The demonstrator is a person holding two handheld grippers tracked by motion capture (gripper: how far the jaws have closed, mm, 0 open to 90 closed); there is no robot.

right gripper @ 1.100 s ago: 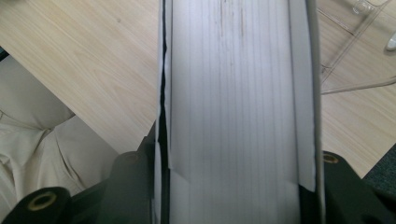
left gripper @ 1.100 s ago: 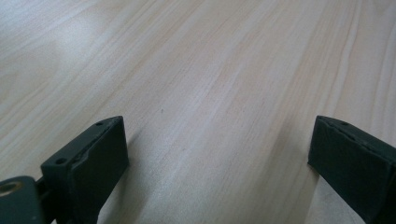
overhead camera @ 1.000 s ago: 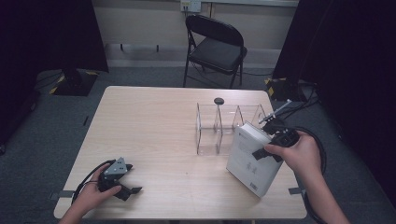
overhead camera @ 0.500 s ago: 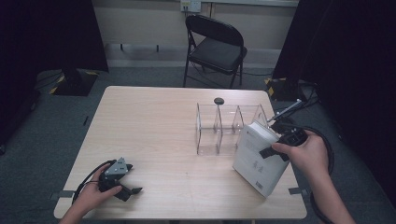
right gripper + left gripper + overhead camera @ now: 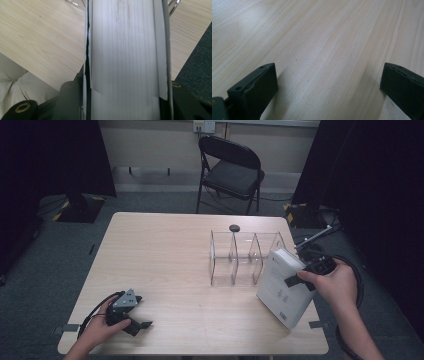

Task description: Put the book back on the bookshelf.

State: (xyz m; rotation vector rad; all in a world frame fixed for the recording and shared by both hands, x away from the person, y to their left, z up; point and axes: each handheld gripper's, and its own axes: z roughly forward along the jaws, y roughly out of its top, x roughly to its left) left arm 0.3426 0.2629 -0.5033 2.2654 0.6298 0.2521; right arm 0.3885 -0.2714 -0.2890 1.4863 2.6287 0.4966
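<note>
Since a second ago, the book (image 5: 286, 287) clamped in the right tool (image 5: 306, 272) has edged right, tilted beside the clear organizer (image 5: 243, 258). It could clip a divider (thick spine). Left tool (image 5: 134, 322) rests released.

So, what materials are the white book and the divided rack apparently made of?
White book: paper, matte cover; page edges show in the right gripper view. Divided rack: clear glossy plastic, probably acrylic; the table shows through its walls.

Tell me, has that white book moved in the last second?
Yes. The white book in the right gripper has shifted right and stands more upright, nearer the clear organizer's right end.
</note>
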